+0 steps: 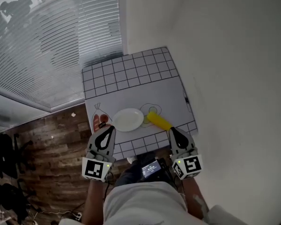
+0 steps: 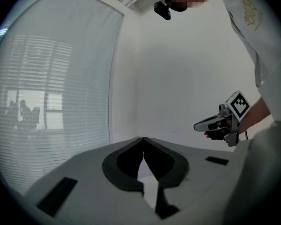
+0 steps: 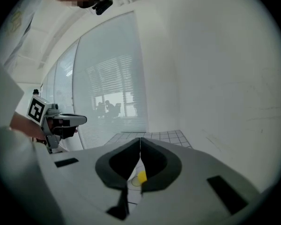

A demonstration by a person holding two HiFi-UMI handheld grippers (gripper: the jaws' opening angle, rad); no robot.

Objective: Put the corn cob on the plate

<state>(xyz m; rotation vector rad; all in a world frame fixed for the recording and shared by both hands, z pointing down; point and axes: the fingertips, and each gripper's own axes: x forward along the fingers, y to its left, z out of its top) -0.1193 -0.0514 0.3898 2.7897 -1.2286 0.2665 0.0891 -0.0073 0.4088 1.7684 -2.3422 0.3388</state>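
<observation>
Corn cob [image 1: 159, 121] lies on the gridded mat [image 1: 131, 90], at 3 o'clock of the white plate [image 1: 128, 119] and just beside its rim; I cannot tell whether they touch. A red printed drawing [image 1: 99, 121] sits at 9 o'clock of the plate.

I have both grippers at the mat's near edge. Left gripper [image 1: 111, 128], at 7 o'clock of the plate, has its jaws pressed together with nothing between them. Right gripper [image 1: 171, 129], at 5 o'clock of the cob, is likewise closed and empty. In the right gripper view, the yellow cob shows just below the closed tips.
</observation>
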